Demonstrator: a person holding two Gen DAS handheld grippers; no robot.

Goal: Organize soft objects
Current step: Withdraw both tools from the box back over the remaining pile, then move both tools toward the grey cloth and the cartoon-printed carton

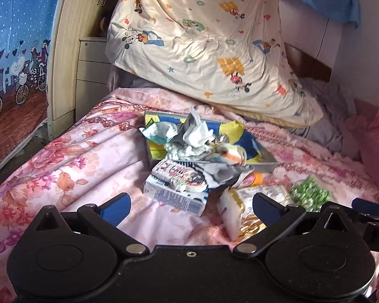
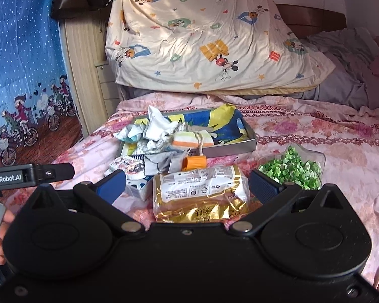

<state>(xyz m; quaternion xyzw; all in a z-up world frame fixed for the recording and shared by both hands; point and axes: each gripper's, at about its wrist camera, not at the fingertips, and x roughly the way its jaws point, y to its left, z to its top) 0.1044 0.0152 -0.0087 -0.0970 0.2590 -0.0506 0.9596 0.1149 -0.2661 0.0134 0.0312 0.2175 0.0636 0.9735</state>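
Note:
On the pink floral bedspread (image 1: 70, 156) stands a shallow grey tray (image 1: 265, 164) (image 2: 230, 147) with a blue and yellow lining. Crumpled white and striped cloths (image 1: 197, 136) (image 2: 161, 128) are heaped in it and spill over its near edge. In front lie a small carton (image 1: 174, 198) with a patterned cloth (image 1: 182, 179) on top, an orange cap (image 2: 194, 162), a gold foil packet (image 1: 240, 209) (image 2: 199, 197) and a green leafy bundle (image 1: 310, 194) (image 2: 290, 170). My left gripper (image 1: 192, 205) is open just short of the carton. My right gripper (image 2: 187, 184) is open, its fingers either side of the gold packet.
A cartoon-print quilt (image 1: 204, 40) (image 2: 204, 35) is piled against the wall behind the tray. A wooden cabinet with drawers (image 1: 91, 58) and a blue curtain (image 1: 15, 50) stand to the left of the bed. Grey bedding (image 2: 346, 75) lies at the far right. A hand (image 2: 2, 227) holds the left gripper.

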